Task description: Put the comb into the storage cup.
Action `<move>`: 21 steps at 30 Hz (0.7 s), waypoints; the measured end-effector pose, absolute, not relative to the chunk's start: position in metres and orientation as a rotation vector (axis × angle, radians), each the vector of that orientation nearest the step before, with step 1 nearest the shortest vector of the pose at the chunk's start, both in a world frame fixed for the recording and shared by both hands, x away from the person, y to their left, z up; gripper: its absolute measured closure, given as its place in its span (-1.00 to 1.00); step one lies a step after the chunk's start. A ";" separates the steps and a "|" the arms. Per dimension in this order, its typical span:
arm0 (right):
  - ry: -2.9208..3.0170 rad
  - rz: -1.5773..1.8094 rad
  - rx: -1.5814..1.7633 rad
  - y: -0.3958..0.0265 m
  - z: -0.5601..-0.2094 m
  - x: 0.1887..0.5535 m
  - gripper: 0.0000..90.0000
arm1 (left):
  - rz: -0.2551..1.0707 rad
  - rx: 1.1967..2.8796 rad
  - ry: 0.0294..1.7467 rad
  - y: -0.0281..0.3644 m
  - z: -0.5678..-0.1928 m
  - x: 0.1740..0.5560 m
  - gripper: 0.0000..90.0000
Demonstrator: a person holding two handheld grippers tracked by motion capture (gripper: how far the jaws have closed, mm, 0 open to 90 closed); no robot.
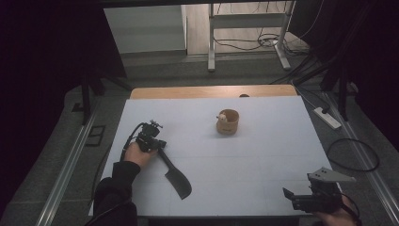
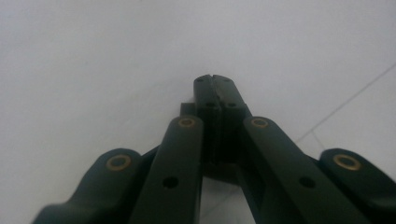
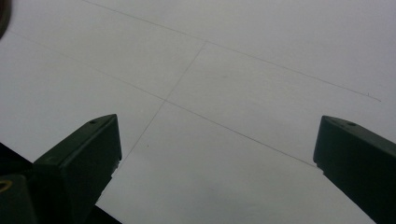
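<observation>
On the white table (image 1: 263, 155), left tongs (image 2: 215, 79) closed empty, right tongs (image 3: 215, 154) wide apart.

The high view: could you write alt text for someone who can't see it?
A person's left hand holds a gripper shut on the handle of a dark cleaver lying on a white table. A small wooden cup stands farther back near the middle, and the right gripper sits at the near right corner.
</observation>
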State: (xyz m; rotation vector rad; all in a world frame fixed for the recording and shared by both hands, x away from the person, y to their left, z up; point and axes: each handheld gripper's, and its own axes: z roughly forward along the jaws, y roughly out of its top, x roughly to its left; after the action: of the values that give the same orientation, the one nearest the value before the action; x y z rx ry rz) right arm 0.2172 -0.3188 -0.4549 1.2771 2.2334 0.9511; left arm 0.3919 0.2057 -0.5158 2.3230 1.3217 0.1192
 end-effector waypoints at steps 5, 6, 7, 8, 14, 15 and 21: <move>2.232 0.951 1.278 -0.319 -0.455 0.217 -0.98 | 0.120 2.347 1.323 0.215 -0.515 0.382 0.97; 2.232 0.950 1.278 -0.319 -0.455 0.217 -0.98 | 0.121 2.352 1.326 0.217 -0.516 0.380 0.97; 2.231 0.949 1.279 -0.319 -0.455 0.217 -0.98 | 0.118 2.356 1.327 0.218 -0.516 0.379 0.97; 2.231 0.948 1.280 -0.319 -0.455 0.217 -0.98 | 0.117 2.358 1.329 0.219 -0.517 0.377 0.97; 2.229 0.946 1.281 -0.319 -0.455 0.217 -0.97 | 0.126 2.382 1.331 0.225 -0.514 0.365 0.97; 2.230 0.946 1.281 -0.319 -0.455 0.217 -0.97 | 0.129 2.383 1.332 0.226 -0.513 0.362 0.97; 2.228 0.947 1.280 -0.319 -0.455 0.217 -0.97 | 0.119 2.394 1.343 0.233 -0.512 0.346 0.97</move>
State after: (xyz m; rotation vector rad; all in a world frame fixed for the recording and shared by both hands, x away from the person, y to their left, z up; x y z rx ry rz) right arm 0.2170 -0.3187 -0.4549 1.2798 2.2285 0.9468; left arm 0.3462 0.2332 -0.5122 2.3936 1.3435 0.1189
